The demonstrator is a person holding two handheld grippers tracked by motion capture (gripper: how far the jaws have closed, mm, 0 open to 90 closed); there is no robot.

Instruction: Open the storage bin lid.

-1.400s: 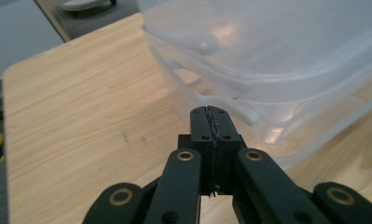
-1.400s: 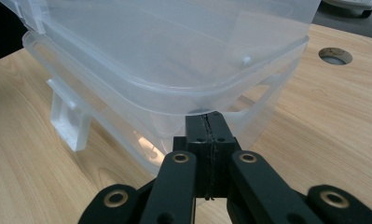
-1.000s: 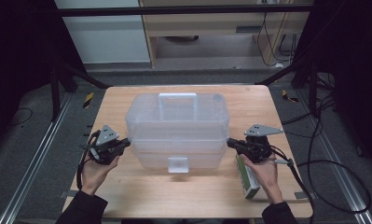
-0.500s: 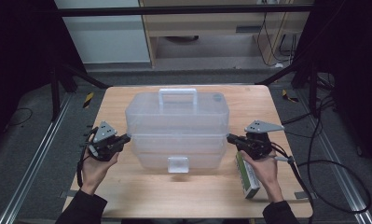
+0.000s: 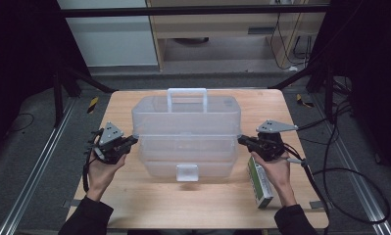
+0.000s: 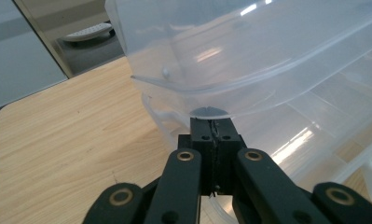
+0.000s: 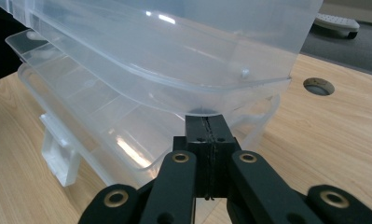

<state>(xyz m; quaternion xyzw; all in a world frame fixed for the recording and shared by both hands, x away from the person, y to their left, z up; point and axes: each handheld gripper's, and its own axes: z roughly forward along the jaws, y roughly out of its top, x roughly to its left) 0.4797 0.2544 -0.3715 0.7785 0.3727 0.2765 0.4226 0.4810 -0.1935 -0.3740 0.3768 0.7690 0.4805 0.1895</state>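
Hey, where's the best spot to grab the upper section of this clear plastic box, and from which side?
Probably by the handle standing upright at the back of the clear plastic box, coming from above: it is a narrow bar that fingers could close around. The upper section is wide and smooth-walled; the left gripper and right gripper, both shut, only press under its end rims.

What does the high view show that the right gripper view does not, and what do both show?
High view alone: the box's upright handle, a green carton by the person's right hand, and the left tongs.

Right gripper view alone: a round hole in the table top and a small peg on the lid's end.

Both: the clear plastic box, its front latch and the shut right tongs under the raised lid's edge.
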